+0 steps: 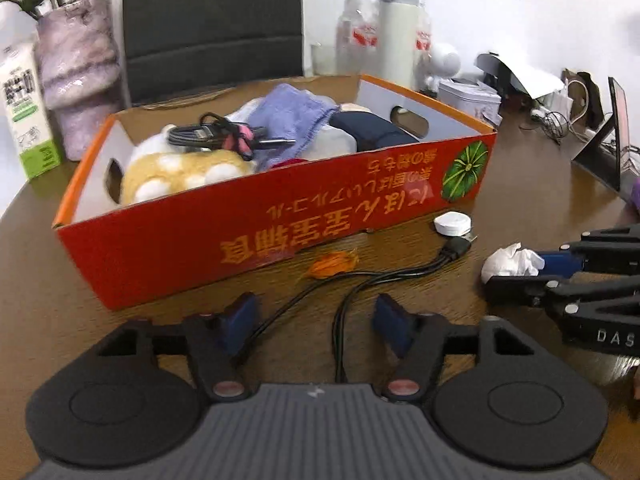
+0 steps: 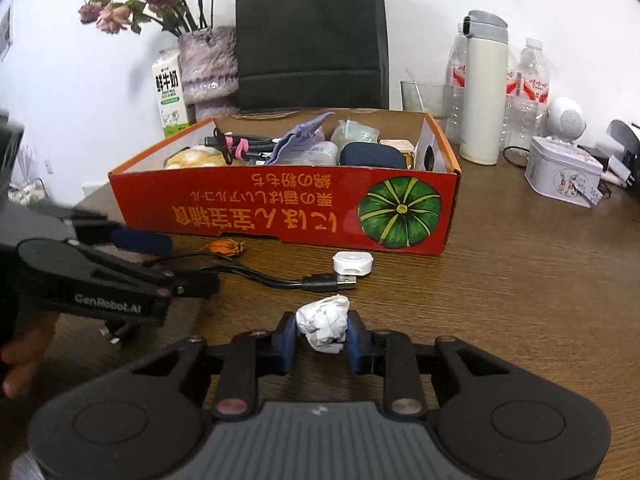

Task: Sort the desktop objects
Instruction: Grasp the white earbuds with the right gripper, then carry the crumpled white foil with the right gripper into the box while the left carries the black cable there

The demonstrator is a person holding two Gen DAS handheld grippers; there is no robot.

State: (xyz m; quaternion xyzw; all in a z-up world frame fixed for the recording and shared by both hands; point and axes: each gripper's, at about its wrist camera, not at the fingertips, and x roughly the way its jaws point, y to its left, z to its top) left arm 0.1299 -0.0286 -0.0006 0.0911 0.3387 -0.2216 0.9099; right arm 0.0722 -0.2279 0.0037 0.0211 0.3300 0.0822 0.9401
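At the lower centre of the right wrist view, the right gripper (image 2: 322,330) is pinching a crumpled white paper ball (image 2: 324,322) between its blue pads (image 2: 289,334), both pads pressing against the wad's sides just above the brown wooden table (image 2: 520,300). Beyond the ball, in the middle of the frame, a black USB cable (image 2: 280,278) is lying on the table with its metal plug pointing right, and a small white round charger (image 2: 353,262) is sitting just behind that plug. A dried orange flower head (image 2: 226,247) is resting left of the charger, close to the front wall of the red cardboard box (image 2: 280,212), which is filling the centre of the frame and holding cables, cloths and pouches.

Low in the left wrist view, the left gripper (image 1: 316,318) is standing about half open, its pads straddling two strands of the cable (image 1: 340,292) without pressing on them. Whether the pads are touching the cable, I cannot tell. At the left edge of the right wrist view the same left gripper (image 2: 188,264) is reaching in over the cable.

At the upper left of both views, a milk carton (image 2: 170,94) is standing beside a purple vase (image 2: 208,68).
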